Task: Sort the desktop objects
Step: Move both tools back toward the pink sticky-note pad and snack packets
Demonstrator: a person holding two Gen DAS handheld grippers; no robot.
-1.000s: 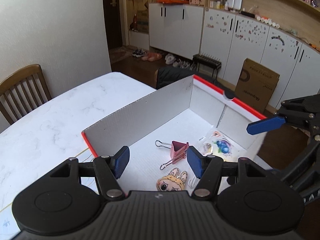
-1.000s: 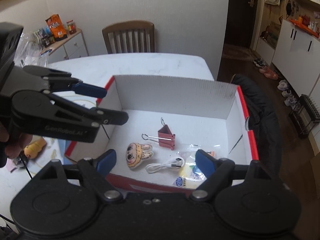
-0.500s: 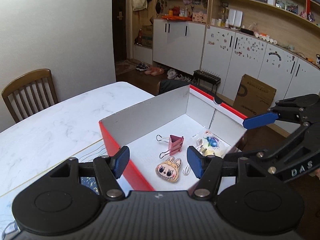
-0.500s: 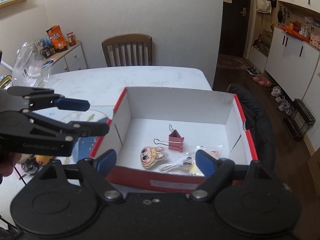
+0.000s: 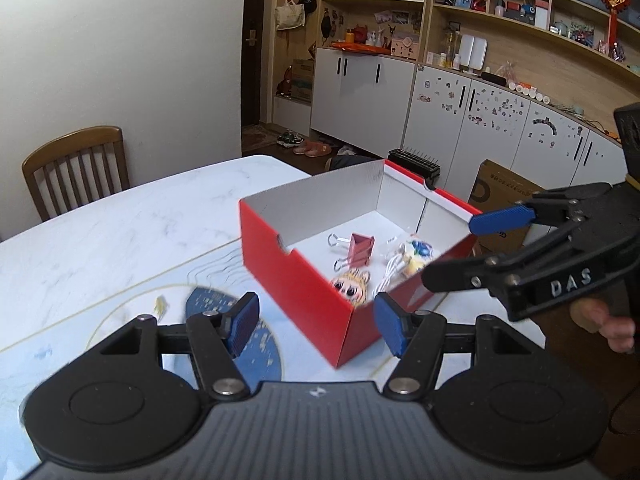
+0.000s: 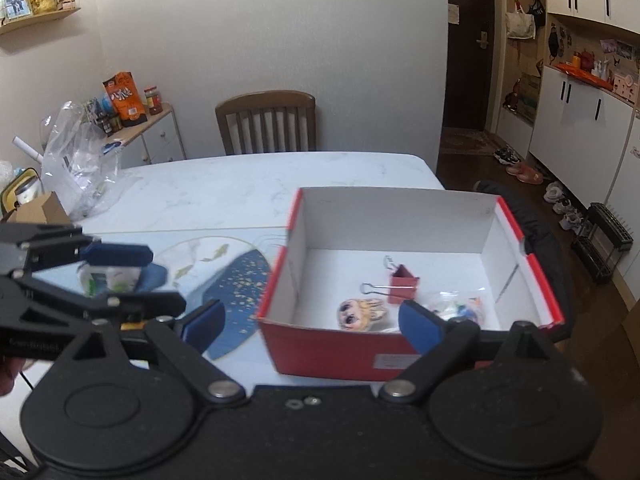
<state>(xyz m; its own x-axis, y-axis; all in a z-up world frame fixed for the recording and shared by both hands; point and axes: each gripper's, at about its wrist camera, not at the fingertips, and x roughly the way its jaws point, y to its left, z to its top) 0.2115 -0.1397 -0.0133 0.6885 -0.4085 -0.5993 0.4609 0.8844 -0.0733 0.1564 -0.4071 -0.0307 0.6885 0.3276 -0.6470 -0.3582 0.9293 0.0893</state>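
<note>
A red box (image 5: 296, 276) (image 6: 332, 350) with white inner walls stands on the marble table (image 5: 120, 232). Inside lie a pink binder clip (image 5: 360, 248) (image 6: 402, 290), a bunny-eared cartoon charm (image 5: 352, 286) (image 6: 360, 312), a white cable (image 5: 390, 272) and a clear packet (image 5: 416, 252) (image 6: 452, 304). My left gripper (image 5: 316, 324) (image 6: 146, 280) hovers open and empty over the mat, short of the box's near corner. My right gripper (image 6: 310, 326) (image 5: 464, 248) is in front of the box's red wall, its jaws opening with nothing between them.
A blue-and-gold patterned mat (image 6: 236, 292) (image 5: 264, 352) lies left of the box, with a small yellow scrap (image 5: 160, 304) and a white-and-green item (image 6: 108, 280) on it. A wooden chair (image 6: 266, 124) stands at the far side, a plastic bag (image 6: 80, 160) at the left.
Both grippers have drawn back from above the box, so its red outer walls now show. The right gripper's jaws stand wider than before. The left jaws are unchanged.
</note>
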